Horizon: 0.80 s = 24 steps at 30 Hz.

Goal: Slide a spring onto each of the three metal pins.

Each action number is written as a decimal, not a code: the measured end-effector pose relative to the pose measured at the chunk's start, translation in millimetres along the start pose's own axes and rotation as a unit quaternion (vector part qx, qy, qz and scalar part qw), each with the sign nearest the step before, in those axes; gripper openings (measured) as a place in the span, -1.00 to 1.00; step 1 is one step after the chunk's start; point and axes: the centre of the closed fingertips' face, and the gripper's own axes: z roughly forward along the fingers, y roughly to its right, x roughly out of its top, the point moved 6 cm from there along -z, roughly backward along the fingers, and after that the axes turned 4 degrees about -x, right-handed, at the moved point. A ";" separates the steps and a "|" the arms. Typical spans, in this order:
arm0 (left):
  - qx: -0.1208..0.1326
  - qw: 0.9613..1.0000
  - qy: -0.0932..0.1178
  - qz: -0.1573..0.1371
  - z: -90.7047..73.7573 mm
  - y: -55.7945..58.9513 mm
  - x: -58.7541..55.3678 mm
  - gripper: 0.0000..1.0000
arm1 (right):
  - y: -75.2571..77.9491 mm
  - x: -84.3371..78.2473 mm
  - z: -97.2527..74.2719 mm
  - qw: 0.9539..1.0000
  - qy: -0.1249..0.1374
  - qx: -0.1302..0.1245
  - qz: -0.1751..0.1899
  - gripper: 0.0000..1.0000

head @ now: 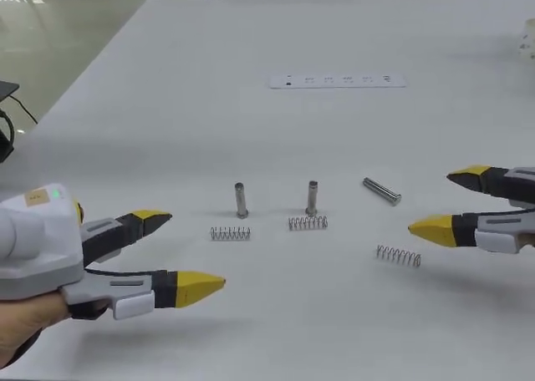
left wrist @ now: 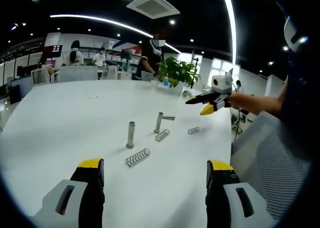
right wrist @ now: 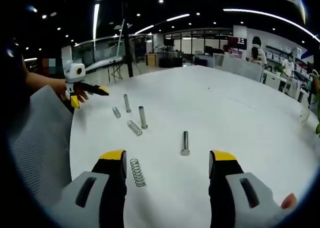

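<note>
Springs of thin coiled wire lie flat on the smooth white table, none on a pin. From the left in the head view: the left gripper, grey with yellow tips, has its jaws spread wide and holds nothing. The first spring lies just in front of an upright polished steel pin. The second spring lies at the foot of another upright pin. A third pin lies on its side, with the third spring nearer the person. The right gripper is likewise wide and empty. A flat white power strip lies farther back. The left gripper view adds a leafy potted plant beyond the table.
</note>
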 end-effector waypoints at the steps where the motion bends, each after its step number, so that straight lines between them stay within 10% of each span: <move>1: 0.000 1.000 0.000 0.000 -0.3 0.1 -0.2 0.62 | 0.9 1.9 1.6 1.000 0.000 -0.001 -0.003 0.32; 24: 0.003 1.000 0.005 -0.003 -1.0 2.0 -1.1 0.61 | 9.4 16.3 29.6 0.999 -0.031 -0.003 -0.034 0.18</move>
